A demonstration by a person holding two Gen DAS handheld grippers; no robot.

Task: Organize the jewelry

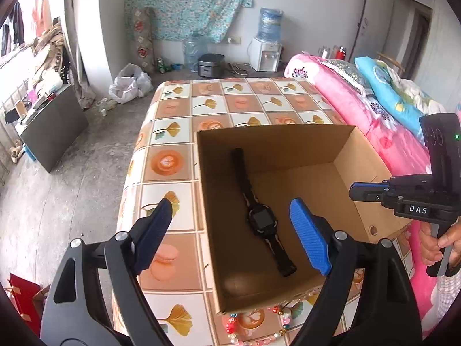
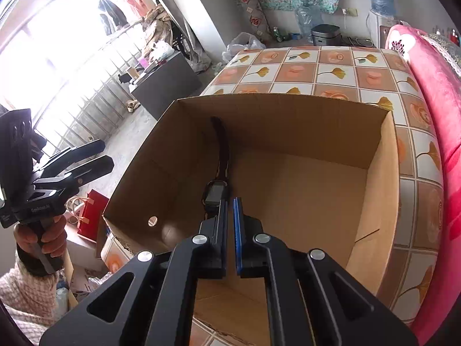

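- Black wristwatch (image 1: 262, 219) lies flat on the floor of the open cardboard box (image 1: 276, 135), strap stretched out, upper end leaning against the box's left wall. Nothing else visible in the box.
- Box has a small round hole (image 2: 152, 221) in one side wall; it sits on the table (image 1: 173, 132), which is covered in a tiled leaf-and-flower cloth.
- Beaded bracelet (image 1: 276, 325), red, pink and pearl beads, lies on the table just outside the box's near edge.
- Left tool (image 1: 230, 230) hangs above the box, blue pads spread wide, nothing between them; watch shows in the gap below.
- Right tool (image 2: 229, 219) points down into the box, pads nearly touching, gripping nothing.
- Pink floral bedding (image 1: 374, 115) beside the table; red paper bag (image 2: 92, 213) on the floor.
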